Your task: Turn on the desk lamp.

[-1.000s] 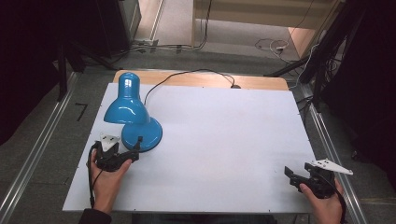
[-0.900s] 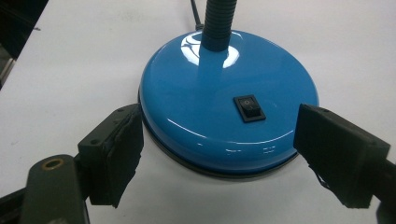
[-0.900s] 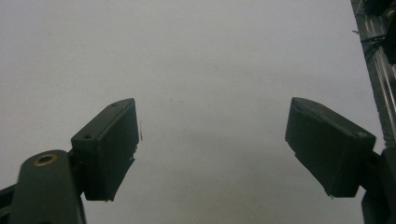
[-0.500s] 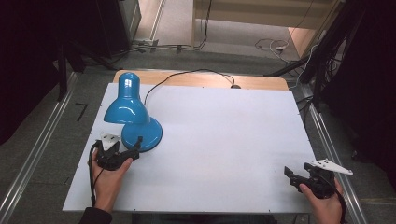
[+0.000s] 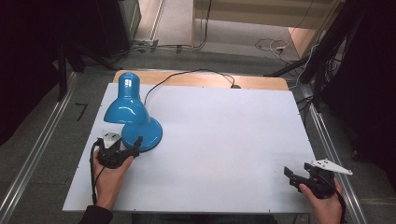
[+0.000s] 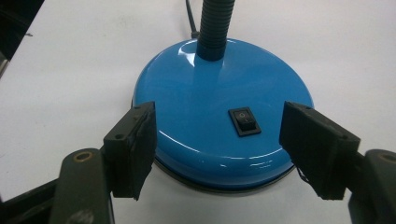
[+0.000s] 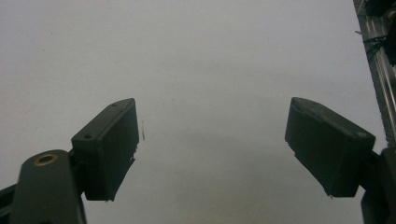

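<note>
Wide open and empty, left gripper straddling glossy lamp base just ahead: likely heavy, stiff, slippery; best gripped at rim.

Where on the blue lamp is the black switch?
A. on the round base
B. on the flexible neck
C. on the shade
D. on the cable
A: in the left gripper view the switch sits on top of the lamp's round base, in front of the neck and between the open jaws of the left gripper.
</note>
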### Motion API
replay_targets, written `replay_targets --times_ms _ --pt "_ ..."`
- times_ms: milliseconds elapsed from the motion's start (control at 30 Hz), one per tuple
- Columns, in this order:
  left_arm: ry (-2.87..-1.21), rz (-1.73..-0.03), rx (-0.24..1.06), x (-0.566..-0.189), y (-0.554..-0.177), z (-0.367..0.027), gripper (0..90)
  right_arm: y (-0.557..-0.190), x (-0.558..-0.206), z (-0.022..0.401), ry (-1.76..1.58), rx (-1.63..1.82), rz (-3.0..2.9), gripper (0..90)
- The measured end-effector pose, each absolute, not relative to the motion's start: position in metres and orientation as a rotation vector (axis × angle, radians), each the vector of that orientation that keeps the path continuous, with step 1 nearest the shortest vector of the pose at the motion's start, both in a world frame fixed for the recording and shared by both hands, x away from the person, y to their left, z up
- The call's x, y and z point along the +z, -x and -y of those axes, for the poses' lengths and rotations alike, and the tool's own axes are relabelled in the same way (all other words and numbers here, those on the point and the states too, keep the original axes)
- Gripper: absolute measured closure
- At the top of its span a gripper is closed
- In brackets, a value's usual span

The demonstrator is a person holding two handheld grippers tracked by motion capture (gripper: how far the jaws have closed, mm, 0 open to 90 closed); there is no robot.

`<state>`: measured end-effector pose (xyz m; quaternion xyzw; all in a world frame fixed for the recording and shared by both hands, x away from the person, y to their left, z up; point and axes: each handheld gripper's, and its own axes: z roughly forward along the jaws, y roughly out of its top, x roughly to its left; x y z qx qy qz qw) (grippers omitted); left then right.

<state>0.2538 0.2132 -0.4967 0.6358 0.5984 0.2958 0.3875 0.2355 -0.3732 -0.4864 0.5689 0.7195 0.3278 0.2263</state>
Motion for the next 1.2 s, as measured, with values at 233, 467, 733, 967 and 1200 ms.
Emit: replay_targets --times_ms 233,467,733,967,1200 --pt "-1.625 -1.512 0.733 -0.497 -0.257 -0.213 39.1 -0.236 -0.486 0.373 -1.569 0.904 -1.984 16.1" --pt "-1.64 -1.493 0.69 -0.497 -0.259 -0.213 54.8 -0.236 -0.487 0.373 -1.568 0.903 -1.986 16.1" --pt "-1.636 -1.495 0.68 -0.497 -0.263 -0.212 65.5 -0.236 -0.487 0.373 -1.566 0.905 -1.986 16.1" --pt "-1.635 -1.49 0.681 -0.497 -0.265 -0.209 70.5 -0.236 -0.487 0.373 -1.568 0.904 -1.987 16.1" --pt "-1.642 -1.483 0.667 -0.498 -0.268 -0.208 80.4 -0.236 -0.487 0.373 -1.566 0.904 -1.987 16.1"
